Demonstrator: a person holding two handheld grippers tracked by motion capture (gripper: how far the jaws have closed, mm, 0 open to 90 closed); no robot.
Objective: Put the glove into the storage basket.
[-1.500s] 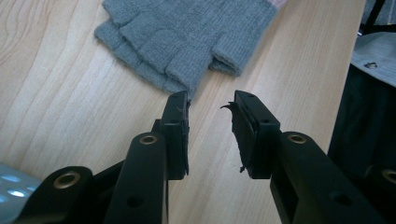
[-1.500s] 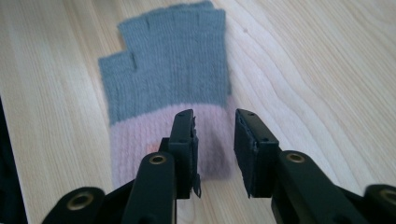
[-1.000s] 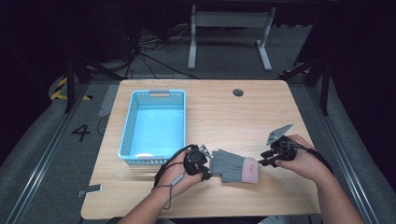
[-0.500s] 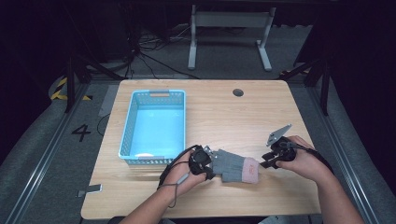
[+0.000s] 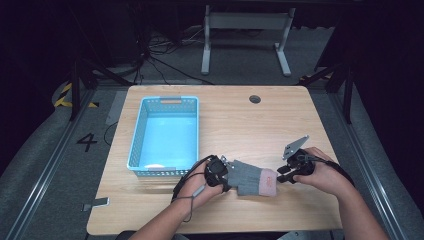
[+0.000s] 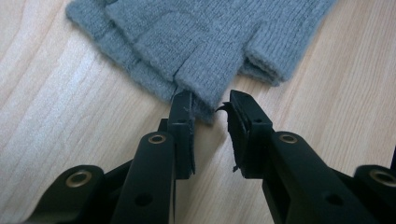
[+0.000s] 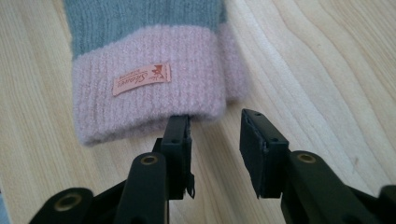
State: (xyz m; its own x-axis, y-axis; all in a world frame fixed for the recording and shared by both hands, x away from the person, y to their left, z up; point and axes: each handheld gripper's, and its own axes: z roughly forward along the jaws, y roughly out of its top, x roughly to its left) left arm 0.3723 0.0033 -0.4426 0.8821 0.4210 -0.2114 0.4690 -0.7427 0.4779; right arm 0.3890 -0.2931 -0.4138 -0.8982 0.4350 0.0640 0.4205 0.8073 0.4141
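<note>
While both grippers sit open, glove (image 5: 252, 179) lies flat betw. them; left gripper (image 6: 210, 112) w/ finger ends just ahead, jaws apart, one tip touching knit; right gripper (image 7: 215, 126) at pink cuff (image 7: 149, 102), nothing pinched; push both fwd before closing.

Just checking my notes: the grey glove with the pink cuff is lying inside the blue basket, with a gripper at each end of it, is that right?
Not quite. The grey glove lies on the wooden table, beside the blue basket, not inside it; the high view shows this. The rest holds: the left gripper is at its finger end and the right gripper at its pink cuff.
</note>
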